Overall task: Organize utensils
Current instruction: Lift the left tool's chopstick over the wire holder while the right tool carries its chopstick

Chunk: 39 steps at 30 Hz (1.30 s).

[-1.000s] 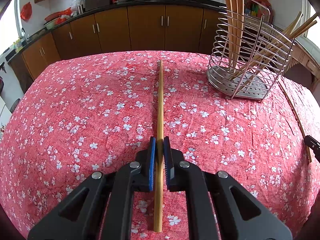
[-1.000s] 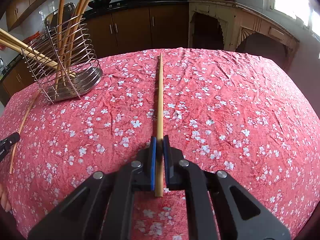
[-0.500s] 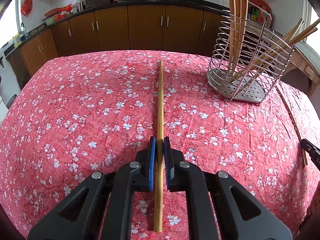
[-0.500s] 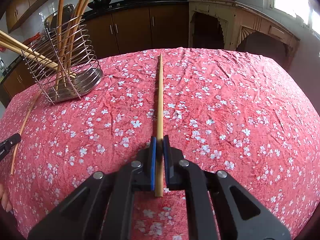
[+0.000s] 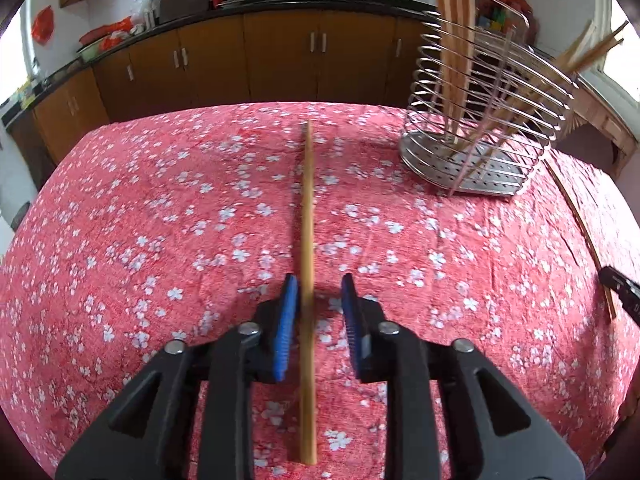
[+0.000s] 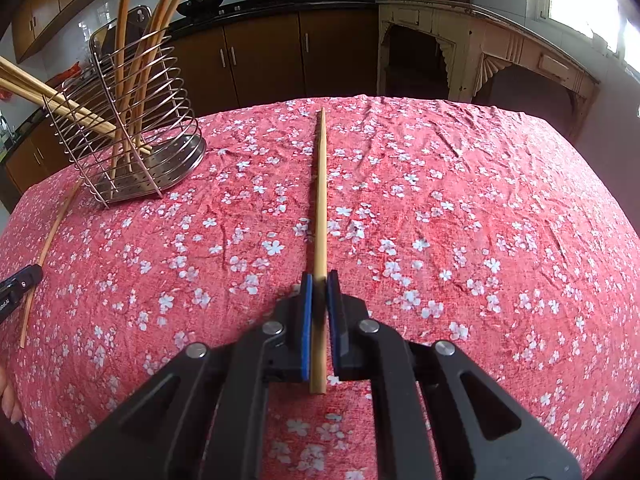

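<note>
A long wooden chopstick point(image 5: 307, 216) runs straight ahead between the fingers of my left gripper point(image 5: 318, 289), which is open; the stick rests against the left blue pad, clear of the right one. My right gripper point(image 6: 319, 282) is shut on another wooden chopstick point(image 6: 320, 200) that points away over the cloth. A wire utensil holder point(image 5: 476, 120) with several wooden sticks stands at the right of the left wrist view and it also shows at the left of the right wrist view point(image 6: 132, 136).
A red floral tablecloth point(image 5: 160, 220) covers the table. A loose chopstick point(image 5: 580, 220) lies near the right edge, also shown at the left of the right wrist view point(image 6: 48, 248). Brown kitchen cabinets point(image 5: 280, 60) stand behind the table.
My left gripper has opened; its pads have parted from the chopstick. The right gripper stays shut on its chopstick and has not moved.
</note>
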Available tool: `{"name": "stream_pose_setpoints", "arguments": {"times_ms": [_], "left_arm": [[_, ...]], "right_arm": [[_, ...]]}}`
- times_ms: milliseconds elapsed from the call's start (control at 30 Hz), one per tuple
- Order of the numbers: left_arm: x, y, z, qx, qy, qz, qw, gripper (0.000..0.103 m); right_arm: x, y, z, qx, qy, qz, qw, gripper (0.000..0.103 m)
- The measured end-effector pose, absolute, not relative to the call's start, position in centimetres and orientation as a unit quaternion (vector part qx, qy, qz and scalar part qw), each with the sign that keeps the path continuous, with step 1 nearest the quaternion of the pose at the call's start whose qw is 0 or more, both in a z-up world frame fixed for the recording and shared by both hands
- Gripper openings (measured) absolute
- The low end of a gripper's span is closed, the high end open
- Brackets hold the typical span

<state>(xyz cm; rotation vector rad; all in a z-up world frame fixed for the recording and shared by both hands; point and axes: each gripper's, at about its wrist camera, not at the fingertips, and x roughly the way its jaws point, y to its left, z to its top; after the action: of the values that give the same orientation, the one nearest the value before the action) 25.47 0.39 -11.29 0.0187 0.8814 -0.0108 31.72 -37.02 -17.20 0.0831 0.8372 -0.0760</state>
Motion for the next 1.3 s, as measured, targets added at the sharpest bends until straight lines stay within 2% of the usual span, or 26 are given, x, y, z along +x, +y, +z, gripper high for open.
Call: {"name": "stream_pose_setpoints", "arguments": {"times_ms": [267, 333, 400, 533, 767, 1033, 1300], "left_arm": [[23.1, 0.3, -11.4, 0.012, 0.426, -0.015, 0.905, 0.024], [22.5, 0.2, -11.4, 0.016, 0.426, -0.008, 0.904, 0.01], [22.0, 0.2, -11.5, 0.017, 0.427, -0.01, 0.904, 0.007], [21.2, 0.4, -11.2, 0.003, 0.438, -0.022, 0.898, 0.007], [19.2, 1.4, -8.3, -0.013, 0.42, -0.036, 0.907, 0.007], [17.5, 2.3, -2.8, -0.042, 0.353, -0.052, 0.933, 0.007], [17.4, 2.5, 1.0, -0.062, 0.291, -0.061, 0.953, 0.007]], "right_arm": [[29.8, -37.1, -17.2, 0.036, 0.406, -0.029, 0.913, 0.009], [29.8, -37.0, -17.2, 0.036, 0.406, -0.029, 0.913, 0.008], [29.6, -37.1, -17.2, 0.04, 0.405, -0.026, 0.913, 0.008], [28.5, -37.6, -17.0, 0.057, 0.396, -0.021, 0.916, 0.008], [26.1, -38.3, -13.6, 0.071, 0.341, -0.014, 0.937, 0.008], [23.8, -38.1, -7.9, 0.07, 0.249, 0.002, 0.966, 0.008], [23.0, -38.1, -4.4, 0.093, 0.18, 0.018, 0.979, 0.008]]}}
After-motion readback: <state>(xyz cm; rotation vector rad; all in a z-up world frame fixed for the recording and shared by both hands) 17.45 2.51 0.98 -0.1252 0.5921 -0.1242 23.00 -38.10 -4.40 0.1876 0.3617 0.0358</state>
